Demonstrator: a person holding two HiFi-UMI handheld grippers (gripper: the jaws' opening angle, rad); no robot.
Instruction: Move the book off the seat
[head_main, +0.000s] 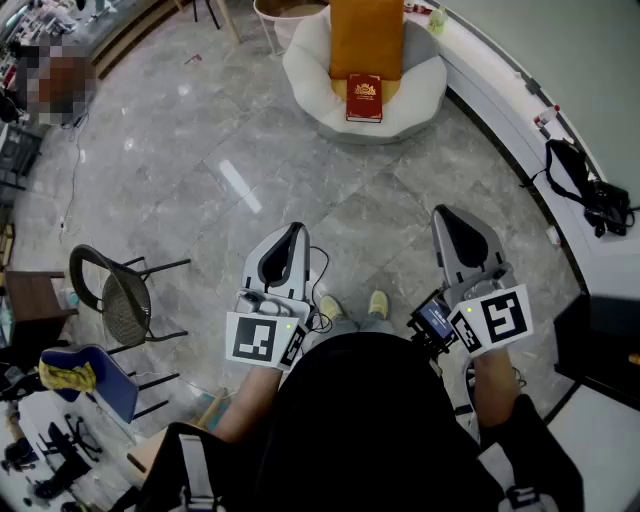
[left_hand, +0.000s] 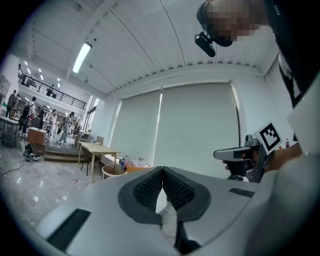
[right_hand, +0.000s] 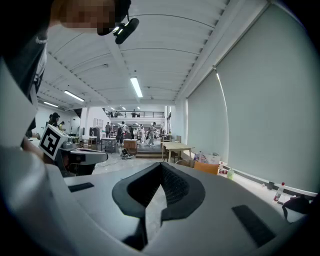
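Marble floor surrounds the white seat, where an orange cushion stands upright. Well short of the seat, the left gripper and right gripper hover, jaws pressed together, empty. On the seat lies the red book, against the cushion.

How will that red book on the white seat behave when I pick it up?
The red book looks hardbound, so probably stiff, not floppy. It seems thick, so likely fairly heavy. The white seat looks cushioned; pushing may dig it in rather than slide it.
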